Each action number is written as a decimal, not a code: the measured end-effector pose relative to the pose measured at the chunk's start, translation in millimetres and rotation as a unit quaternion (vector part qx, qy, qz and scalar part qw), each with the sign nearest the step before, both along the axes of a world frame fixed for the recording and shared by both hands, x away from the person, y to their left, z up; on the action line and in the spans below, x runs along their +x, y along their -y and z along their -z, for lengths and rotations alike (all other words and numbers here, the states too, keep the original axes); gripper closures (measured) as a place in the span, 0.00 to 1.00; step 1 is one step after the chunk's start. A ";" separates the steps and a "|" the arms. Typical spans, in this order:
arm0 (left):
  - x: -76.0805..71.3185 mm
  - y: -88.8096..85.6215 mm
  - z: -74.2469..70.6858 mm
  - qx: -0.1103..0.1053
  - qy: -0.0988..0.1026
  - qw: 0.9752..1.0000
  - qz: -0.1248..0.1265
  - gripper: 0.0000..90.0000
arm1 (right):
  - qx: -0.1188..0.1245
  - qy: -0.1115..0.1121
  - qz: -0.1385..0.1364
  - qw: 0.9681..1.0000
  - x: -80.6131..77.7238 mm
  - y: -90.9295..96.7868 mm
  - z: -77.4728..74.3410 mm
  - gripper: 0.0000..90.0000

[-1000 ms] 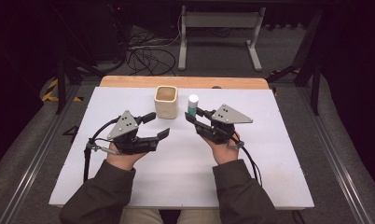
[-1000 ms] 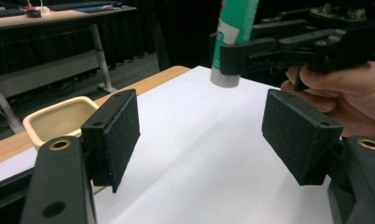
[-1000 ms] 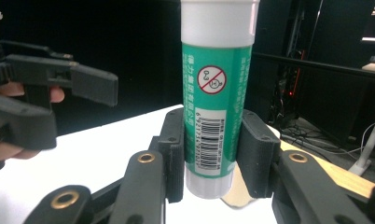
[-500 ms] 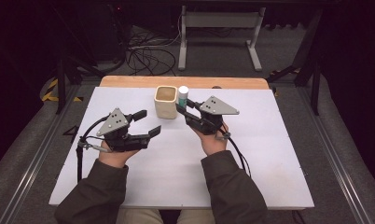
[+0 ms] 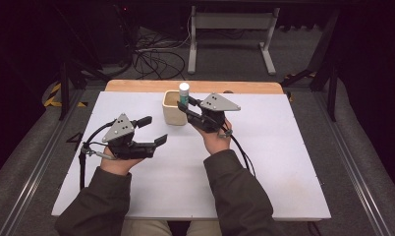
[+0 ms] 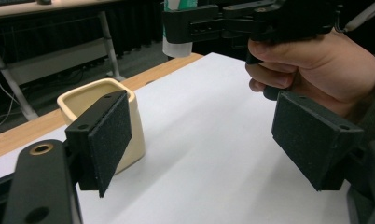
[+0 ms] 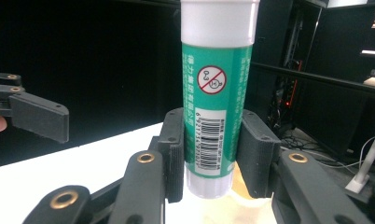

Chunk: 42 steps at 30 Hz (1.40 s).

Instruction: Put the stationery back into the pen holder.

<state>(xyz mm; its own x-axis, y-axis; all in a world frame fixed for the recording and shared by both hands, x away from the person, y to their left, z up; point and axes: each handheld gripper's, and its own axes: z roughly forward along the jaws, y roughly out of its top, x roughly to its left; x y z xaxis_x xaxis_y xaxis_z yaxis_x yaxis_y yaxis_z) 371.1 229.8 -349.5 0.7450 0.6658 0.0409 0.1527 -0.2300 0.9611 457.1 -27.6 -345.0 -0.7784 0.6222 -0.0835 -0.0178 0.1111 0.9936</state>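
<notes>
Above cup [image 5: 174,107], clamped glue stick [image 5: 183,93]

Glue stick [image 6: 177,28] top cut off by the left gripper view's upper edge
</notes>
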 end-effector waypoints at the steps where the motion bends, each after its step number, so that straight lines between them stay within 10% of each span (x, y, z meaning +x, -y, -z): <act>1: -0.2 -0.5 -0.1 -0.003 -0.005 1.000 0.001 0.23 | 0.002 -0.001 0.000 1.000 1.8 -0.8 0.3 0.73; 24: -6.0 -9.5 -5.5 -0.019 0.002 1.000 -0.002 0.23 | 0.008 0.016 0.031 0.999 47.8 -31.7 20.2 0.73; 42: -6.6 -10.5 -5.9 -0.018 0.004 1.000 -0.005 0.23 | 0.003 -0.023 0.060 0.998 74.8 -37.5 50.8 0.73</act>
